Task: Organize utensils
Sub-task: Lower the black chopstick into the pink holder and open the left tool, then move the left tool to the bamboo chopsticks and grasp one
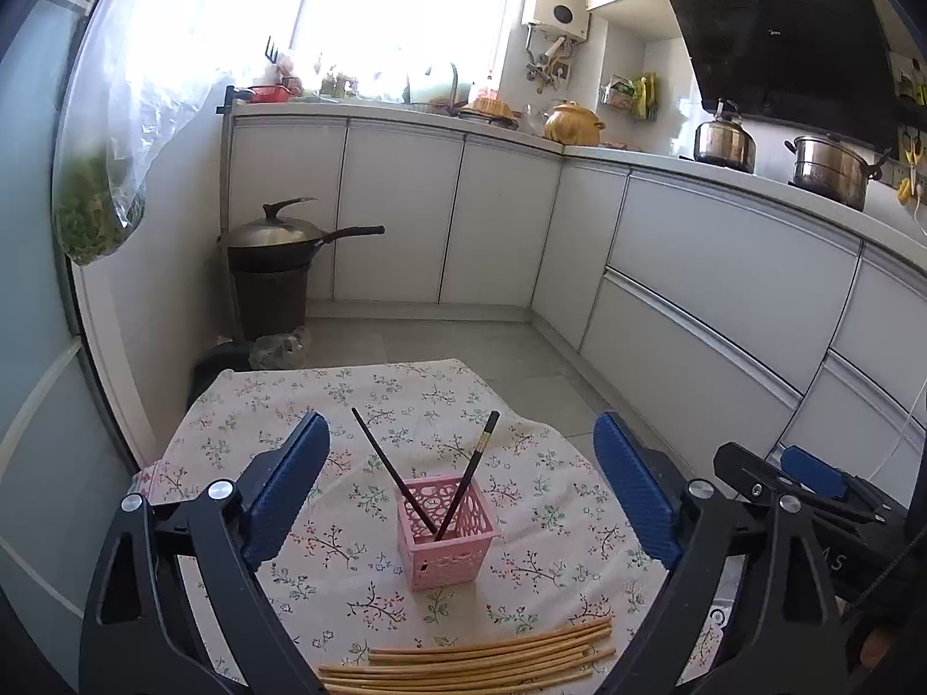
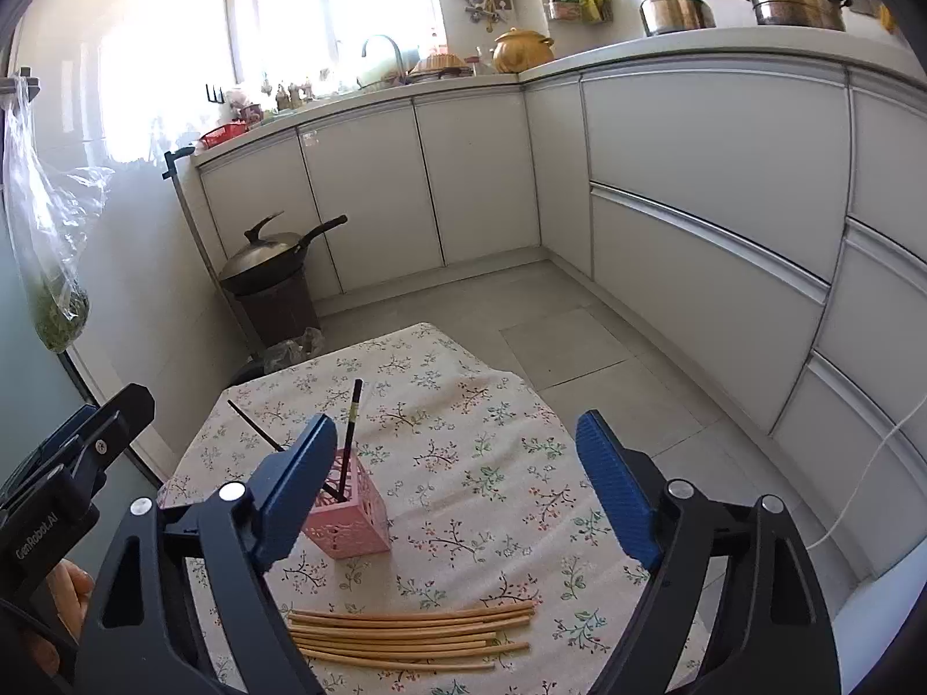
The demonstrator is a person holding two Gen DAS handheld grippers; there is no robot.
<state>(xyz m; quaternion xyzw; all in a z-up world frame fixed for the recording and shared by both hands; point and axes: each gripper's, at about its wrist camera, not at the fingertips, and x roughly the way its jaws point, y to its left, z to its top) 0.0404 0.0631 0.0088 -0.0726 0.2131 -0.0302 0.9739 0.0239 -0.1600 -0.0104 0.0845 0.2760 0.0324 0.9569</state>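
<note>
Two black chopsticks [image 1: 440, 480] already stand crossed in the pink holder [image 1: 446, 538], which sits near the middle of the table [image 1: 278, 405] on its floral cloth. A bundle of bamboo chopsticks [image 1: 475, 657] lies flat at the lower edge of the left wrist frame, just in front of the holder — clearly the part of the job not yet done. So the step in hand looks like the pause between one placement and the next pick.

The left gripper [image 1: 463, 486] has its blue pads spread wide, one at the lower left and one at the lower right of its frame, with the holder seen between them but nothing touched or held. The right gripper [image 2: 457, 486] is likewise wide apart and empty; in its view the holder sits behind its left pad, and the bamboo sticks lie low in the centre.

The next move probably calls for dipping one gripper down to the bamboo bundle and closing on a single stick or a pair — thin, round and lying close together on soft cloth, they may roll or come up in a clump. Then the stick must be tipped upright over the holder's small mouth.
</note>
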